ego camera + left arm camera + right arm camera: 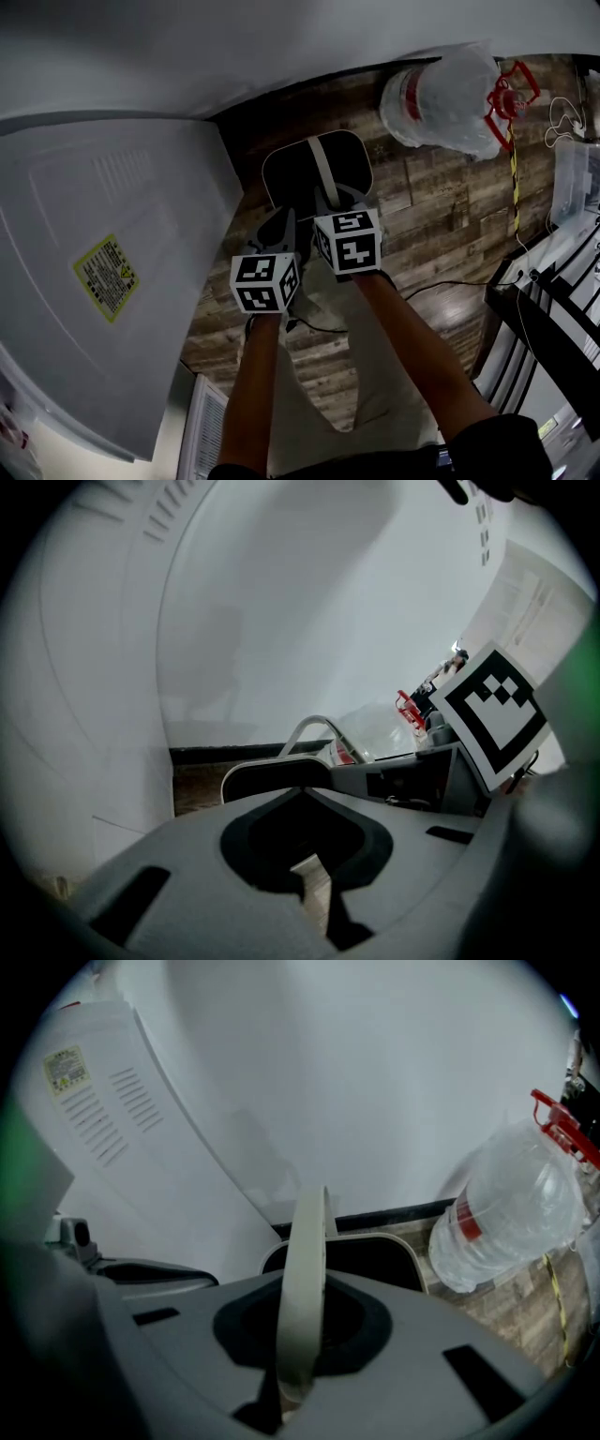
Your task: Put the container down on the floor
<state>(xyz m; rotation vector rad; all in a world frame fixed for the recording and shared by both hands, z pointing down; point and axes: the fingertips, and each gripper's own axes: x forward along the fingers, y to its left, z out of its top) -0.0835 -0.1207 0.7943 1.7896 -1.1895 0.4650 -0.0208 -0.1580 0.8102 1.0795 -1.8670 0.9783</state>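
A dark container [291, 173] with a pale rim and a white bail handle [323, 164] hangs just above the wood floor, next to a white appliance. My right gripper [328, 202] is shut on that handle [305, 1269], which runs straight up between its jaws; the container's dark opening [375, 1255] shows beyond. My left gripper [281, 227] is just to the left of it, shut, with nothing between its jaws [314, 883]. In the left gripper view the container [272, 775] and its handle [314, 726] lie ahead, apart from the jaws.
A white appliance [103, 262] with a yellow label stands close on the left. A big clear water bottle [441, 94] with a red carrier lies on the floor to the right. A clear box [574, 178] and a dark rack [553, 319] sit at the right edge.
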